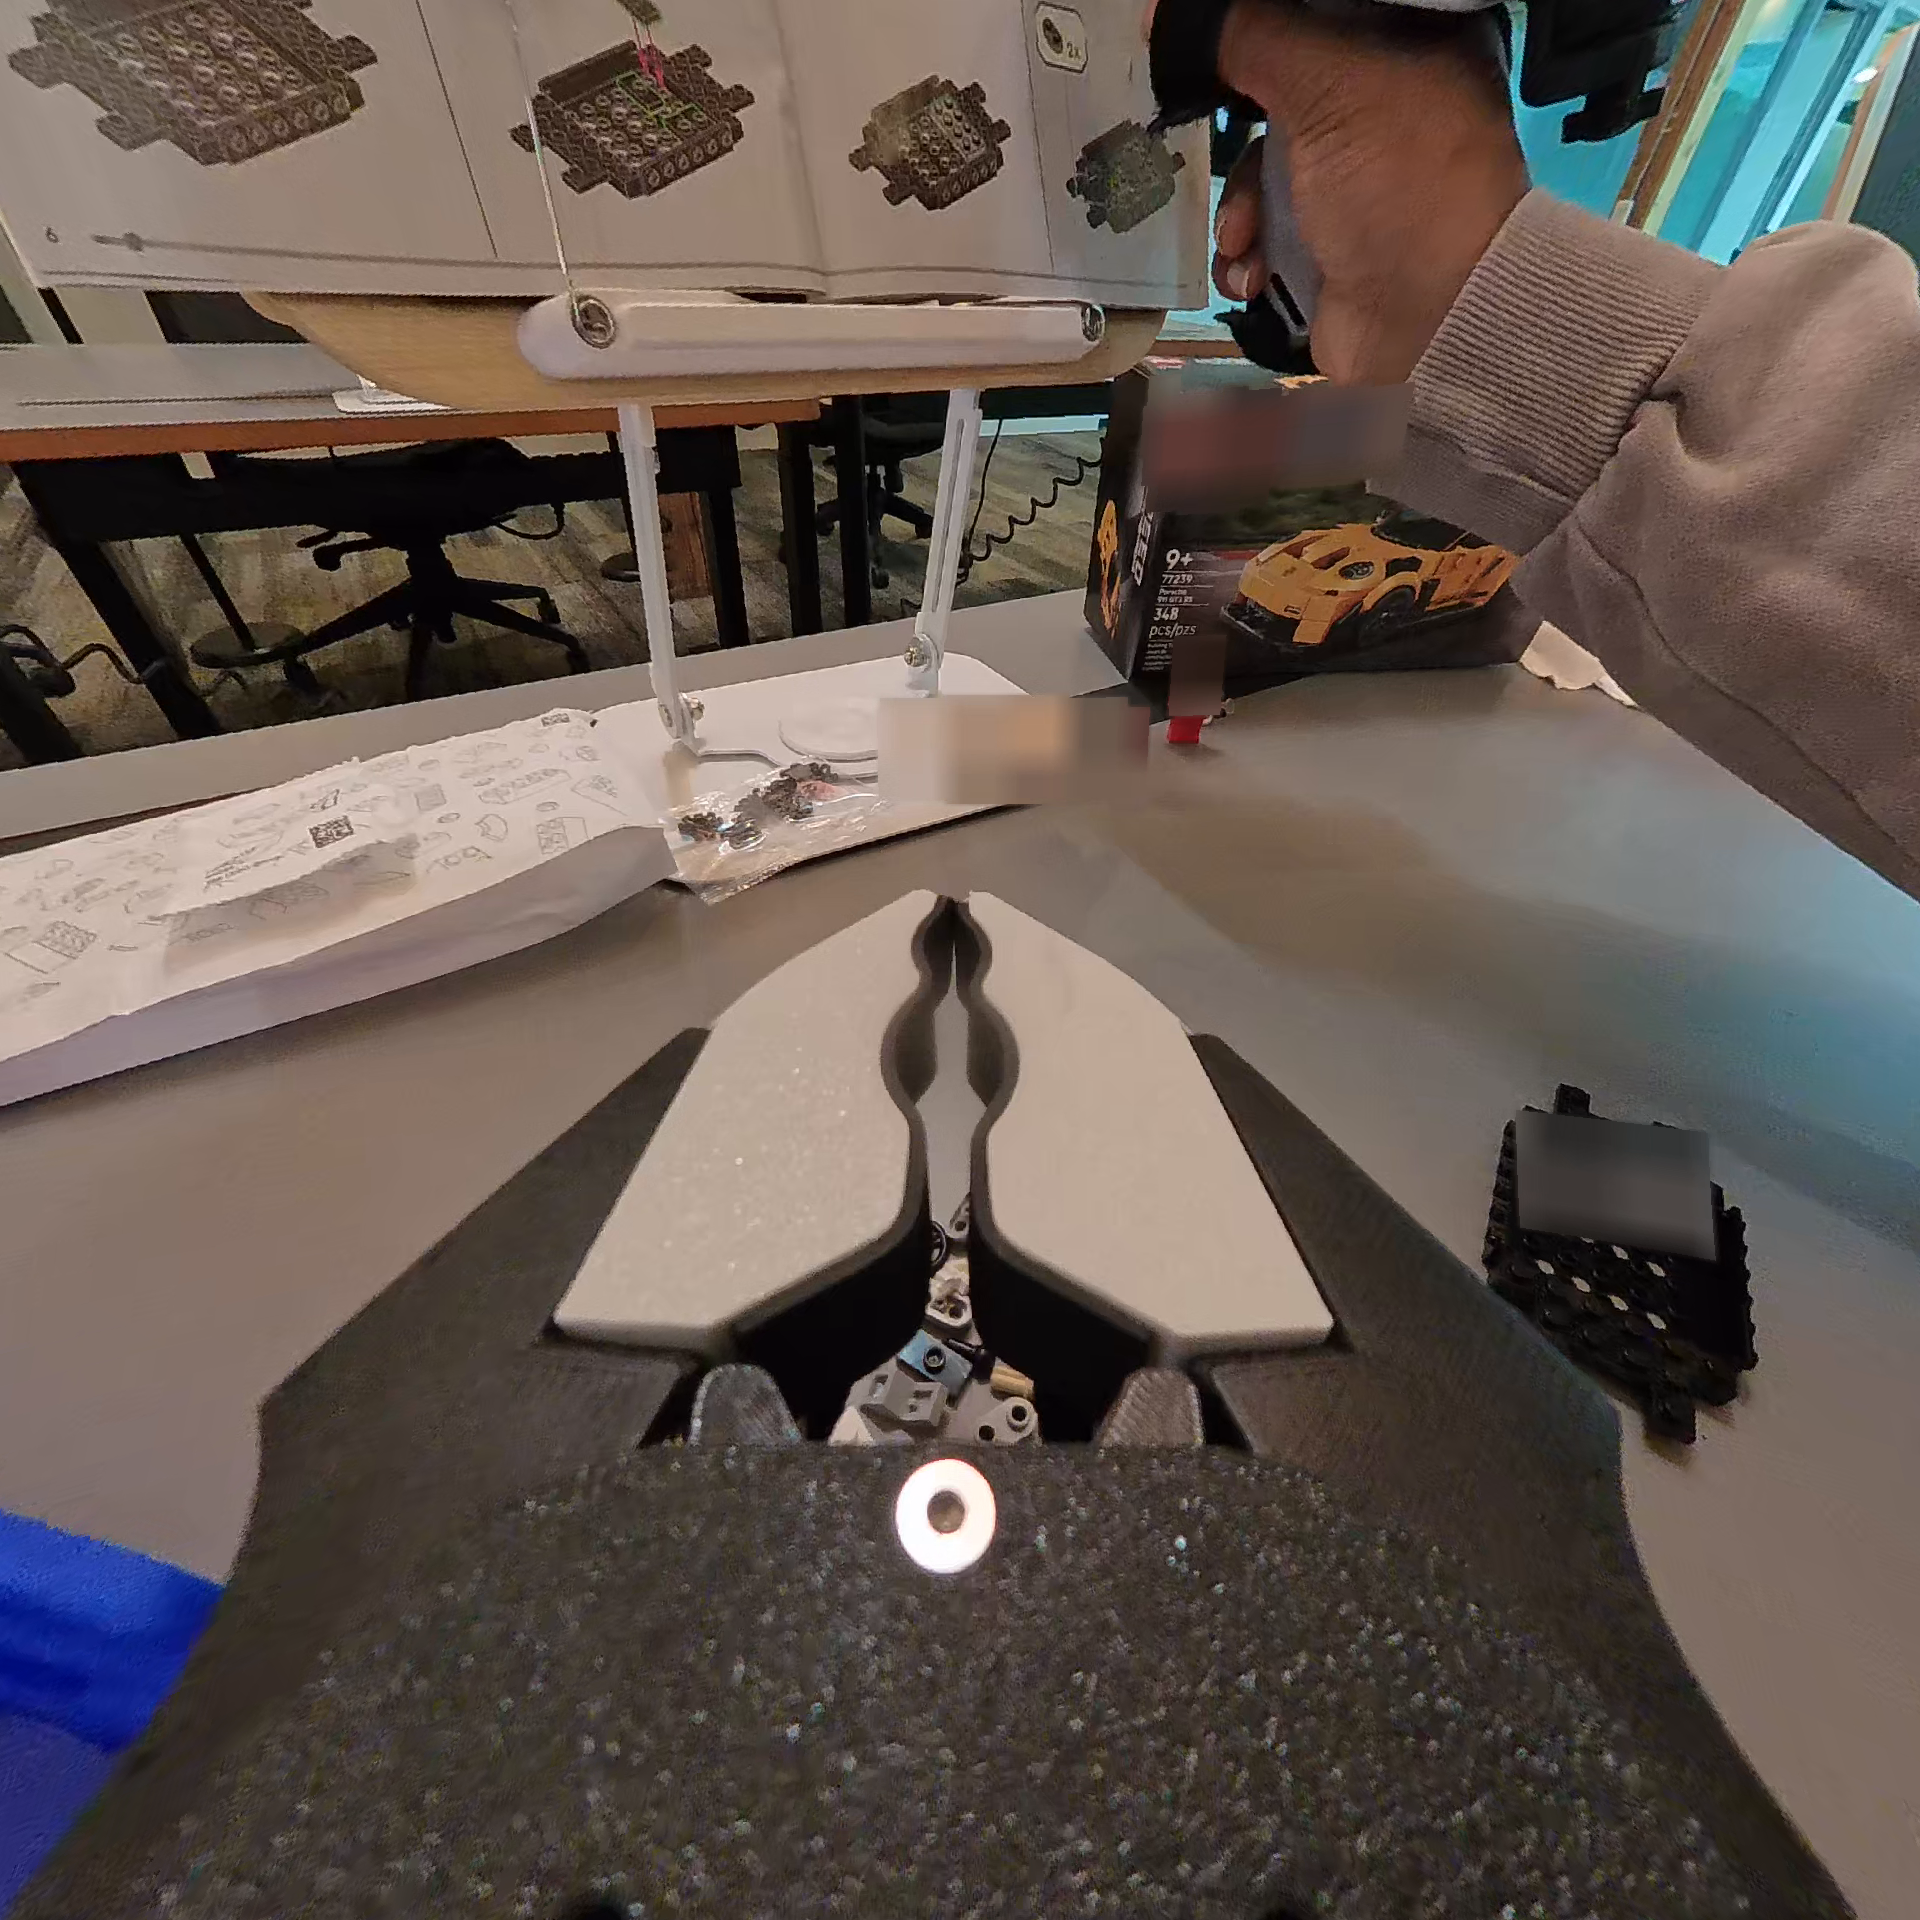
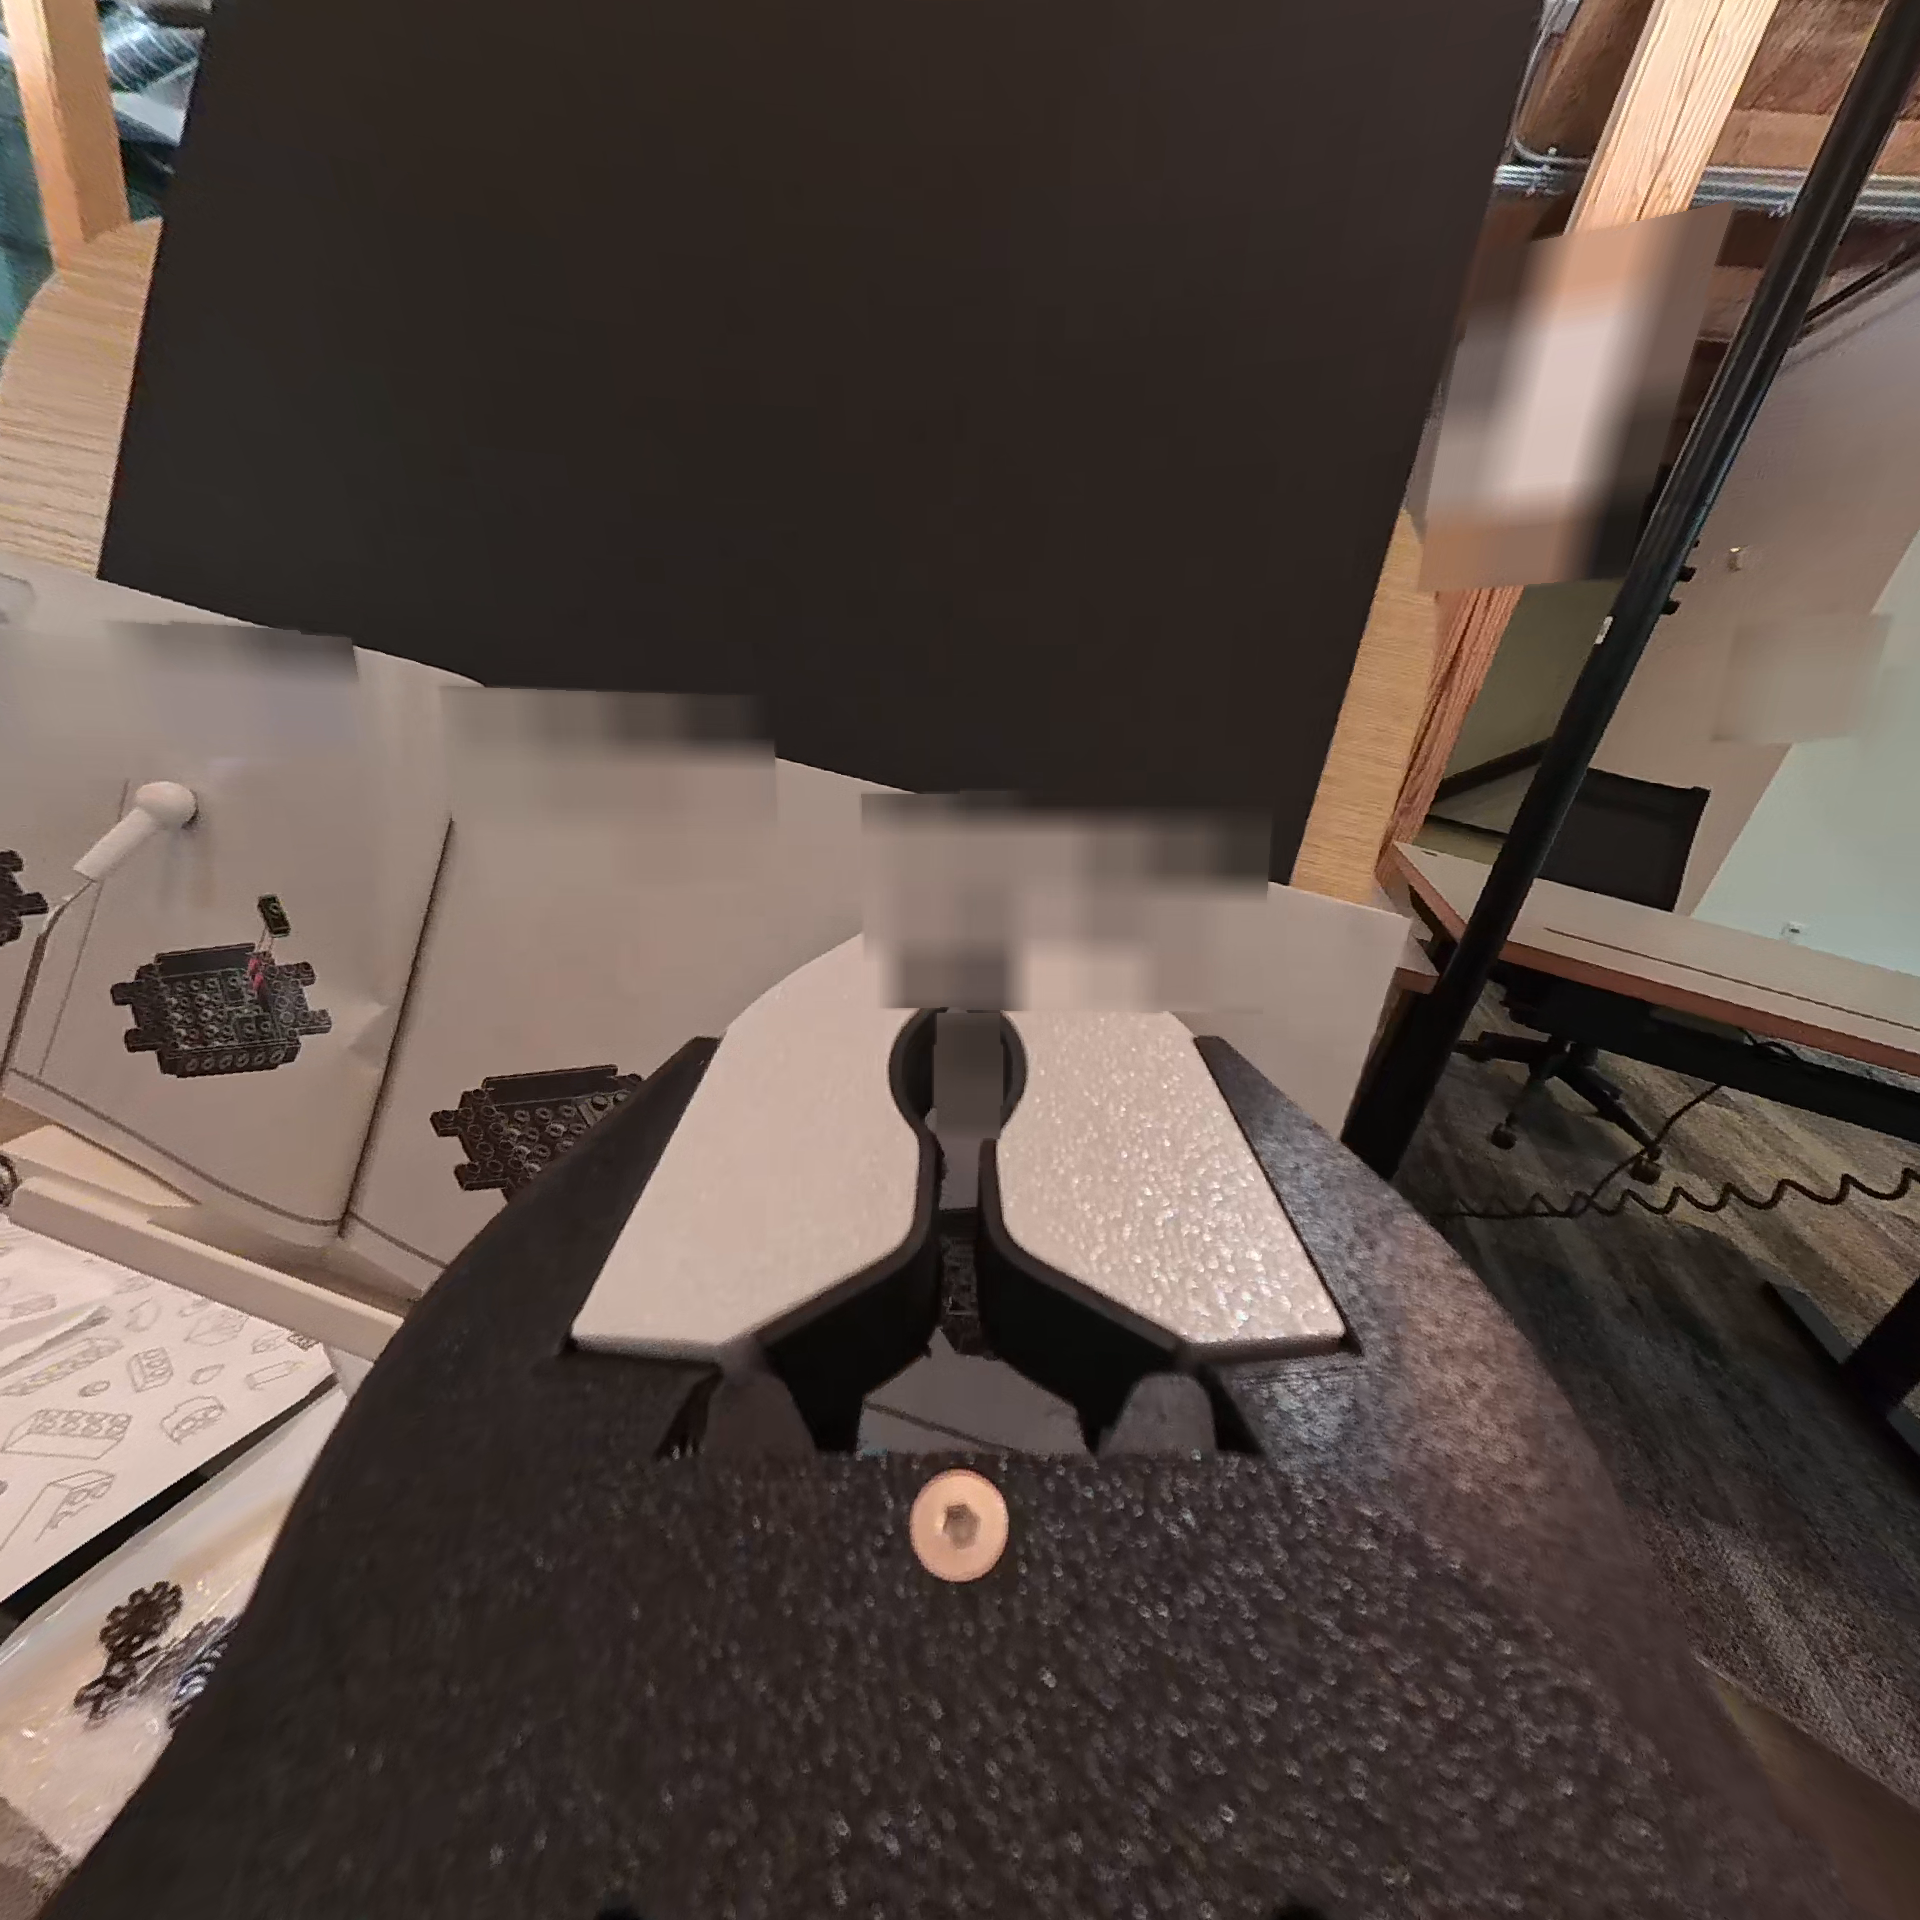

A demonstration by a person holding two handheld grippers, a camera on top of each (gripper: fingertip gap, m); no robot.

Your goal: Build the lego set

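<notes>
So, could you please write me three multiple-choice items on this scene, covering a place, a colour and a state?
1. Where is the black brick assembly?
A. on the grey table
B. on the book stand
C. inside the box

2. What colour is the car on the box?
A. blue
B. orange
C. green

3. How is the left gripper?
A. wide open
B. holding a bag
C. shut, empty

Answers: 1 A, it lies flat on the tabletop, right of the gripper. 2 B, the printed car is orange. 3 C, its tips meet with nothing between them.
</notes>
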